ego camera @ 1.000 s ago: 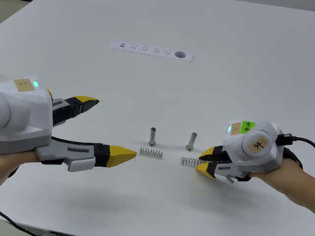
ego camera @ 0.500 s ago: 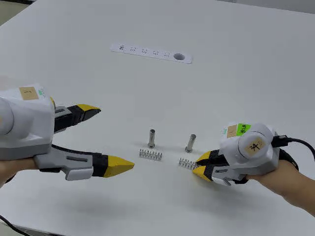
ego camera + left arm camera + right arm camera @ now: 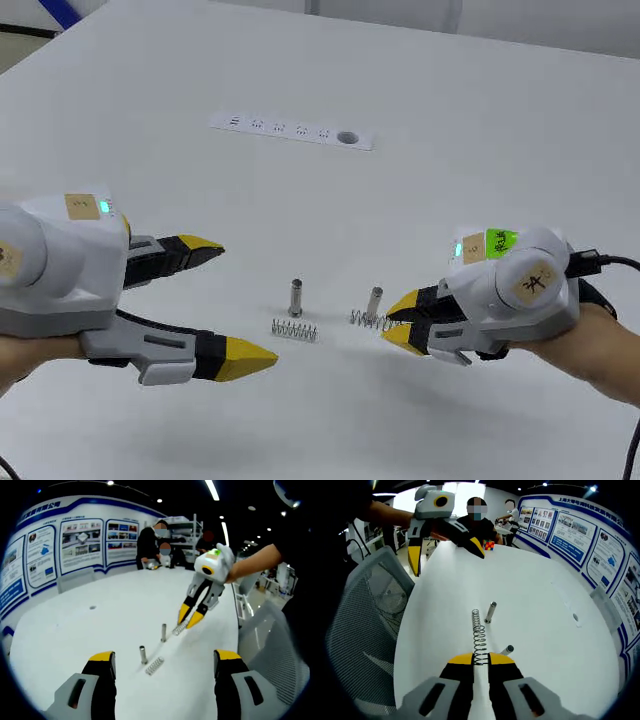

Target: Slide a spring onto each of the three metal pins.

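Note:
Two short metal pins stand upright mid-table, the left pin [image 3: 296, 297] and the right pin [image 3: 375, 300]. My right gripper [image 3: 398, 320] is shut on one end of a spring [image 3: 365, 319], which sticks out level toward the right pin. In the right gripper view the held spring [image 3: 479, 637] runs forward from the fingertips, with one pin [image 3: 506, 650] just beside it and the other pin [image 3: 491, 611] farther on. A second spring [image 3: 294, 329] lies flat in front of the left pin. My left gripper [image 3: 235, 300] is wide open, left of the pins, holding nothing.
A white strip with sockets [image 3: 290, 130] lies farther back on the white table [image 3: 480, 150]. A grey mesh chair [image 3: 370, 605] stands by the table's edge. People sit at the far end [image 3: 155, 545].
My right gripper has carried its spring left and slightly up, from beside the right pin's base to close against that pin. The left gripper has stayed open in about the same place.

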Motion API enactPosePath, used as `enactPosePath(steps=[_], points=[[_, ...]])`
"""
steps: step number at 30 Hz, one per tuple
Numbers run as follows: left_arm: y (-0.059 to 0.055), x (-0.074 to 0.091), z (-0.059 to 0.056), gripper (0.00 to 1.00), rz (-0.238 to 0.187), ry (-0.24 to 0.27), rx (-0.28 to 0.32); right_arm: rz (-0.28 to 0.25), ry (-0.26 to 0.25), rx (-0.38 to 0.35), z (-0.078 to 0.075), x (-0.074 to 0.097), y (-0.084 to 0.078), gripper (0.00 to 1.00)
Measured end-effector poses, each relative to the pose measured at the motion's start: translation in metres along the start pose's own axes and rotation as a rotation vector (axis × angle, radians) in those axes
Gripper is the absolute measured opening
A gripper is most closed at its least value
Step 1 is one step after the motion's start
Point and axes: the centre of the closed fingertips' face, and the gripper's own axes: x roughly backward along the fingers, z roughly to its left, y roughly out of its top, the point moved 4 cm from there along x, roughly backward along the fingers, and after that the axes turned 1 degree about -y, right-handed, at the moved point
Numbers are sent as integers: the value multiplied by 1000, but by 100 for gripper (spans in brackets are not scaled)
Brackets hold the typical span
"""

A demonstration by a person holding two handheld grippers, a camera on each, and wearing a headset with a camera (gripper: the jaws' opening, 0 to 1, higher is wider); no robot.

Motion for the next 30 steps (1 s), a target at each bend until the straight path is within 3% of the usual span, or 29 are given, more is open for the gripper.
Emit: enactPosePath(steps=[8,11,23,26,30], points=[[12,-16,-26,72,-2,-91,-65,-34,67,55,22,24,24,11],[16,-20,-35,67,-19,-121,-60,-36,85,75,31,29,27,11],[16,-36,-66,46,-10,-213,-95,-65,112,90,52,42,36,11],[15,-40,-71,47,2,-223,-116,-63,119,97,54,41,36,11],[15,-42,-76,40,8,-240,-142,-64,127,103,58,41,37,11]])
